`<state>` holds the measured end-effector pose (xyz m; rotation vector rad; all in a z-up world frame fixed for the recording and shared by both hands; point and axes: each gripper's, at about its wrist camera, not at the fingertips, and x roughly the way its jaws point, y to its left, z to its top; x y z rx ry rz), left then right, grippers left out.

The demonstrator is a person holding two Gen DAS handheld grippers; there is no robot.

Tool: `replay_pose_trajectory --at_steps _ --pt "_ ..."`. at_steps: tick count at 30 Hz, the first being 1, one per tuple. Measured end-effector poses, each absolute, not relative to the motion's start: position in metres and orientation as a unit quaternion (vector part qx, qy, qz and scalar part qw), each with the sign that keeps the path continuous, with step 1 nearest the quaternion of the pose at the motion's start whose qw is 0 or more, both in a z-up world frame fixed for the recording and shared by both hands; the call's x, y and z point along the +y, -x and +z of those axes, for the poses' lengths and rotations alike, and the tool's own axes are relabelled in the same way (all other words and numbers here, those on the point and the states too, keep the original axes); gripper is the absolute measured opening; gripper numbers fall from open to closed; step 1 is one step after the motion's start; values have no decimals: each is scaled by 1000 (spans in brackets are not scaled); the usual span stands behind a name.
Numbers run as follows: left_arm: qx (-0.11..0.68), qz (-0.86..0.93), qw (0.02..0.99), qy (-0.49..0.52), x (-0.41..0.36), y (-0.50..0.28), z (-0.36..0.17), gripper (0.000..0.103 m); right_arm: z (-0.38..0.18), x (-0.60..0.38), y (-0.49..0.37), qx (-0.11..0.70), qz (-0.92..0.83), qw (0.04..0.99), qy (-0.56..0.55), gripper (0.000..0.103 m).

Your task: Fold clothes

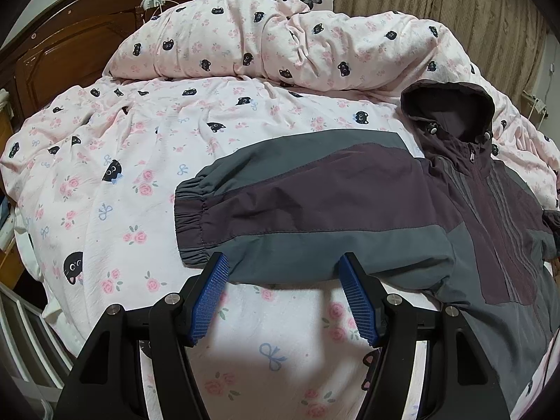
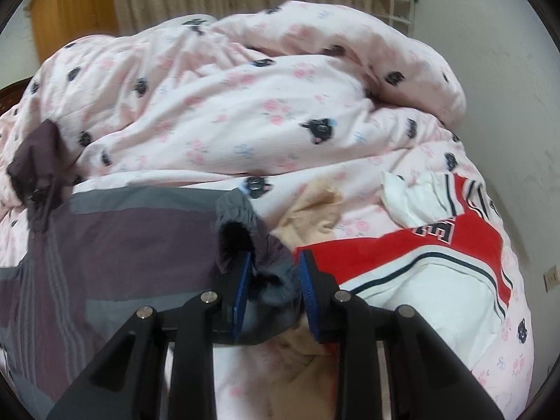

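A purple and grey hooded jacket (image 1: 350, 192) lies front up on the pink patterned bed sheet (image 1: 122, 175), its hood (image 1: 448, 105) toward the duvet. One sleeve stretches left, ending in an elastic cuff (image 1: 190, 217). My left gripper (image 1: 283, 266) stands open at that sleeve's near edge, its blue pads apart and not pressing the cloth. In the right wrist view the jacket (image 2: 122, 238) fills the left side. My right gripper (image 2: 274, 262) is shut on the other sleeve's bunched cuff (image 2: 273, 276), held just over the bed.
A rumpled pink duvet (image 1: 280, 42) is piled along the far side of the bed. A red and white garment (image 2: 402, 245) and a beige one (image 2: 315, 210) lie right of the jacket. A wooden headboard (image 1: 70, 52) stands far left, and a white wall (image 2: 507, 105) on the right.
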<state>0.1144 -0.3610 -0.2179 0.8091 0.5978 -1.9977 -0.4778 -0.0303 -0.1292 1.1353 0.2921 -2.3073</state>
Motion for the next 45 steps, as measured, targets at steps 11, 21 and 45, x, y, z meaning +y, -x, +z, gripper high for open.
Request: replay_pose_trajectory --at_steps 11,21,45 --pt "238 -807 431 -327 -358 -110 -219 61 -107 10 498 68 -889 214 -399 30" --pt "231 -808 427 -333 -353 -104 -220 61 -104 -50 470 144 -851 334 -379 34" --pt "233 -839 363 -331 -311 -104 -217 61 -115 -10 440 141 -842 351 -385 36"
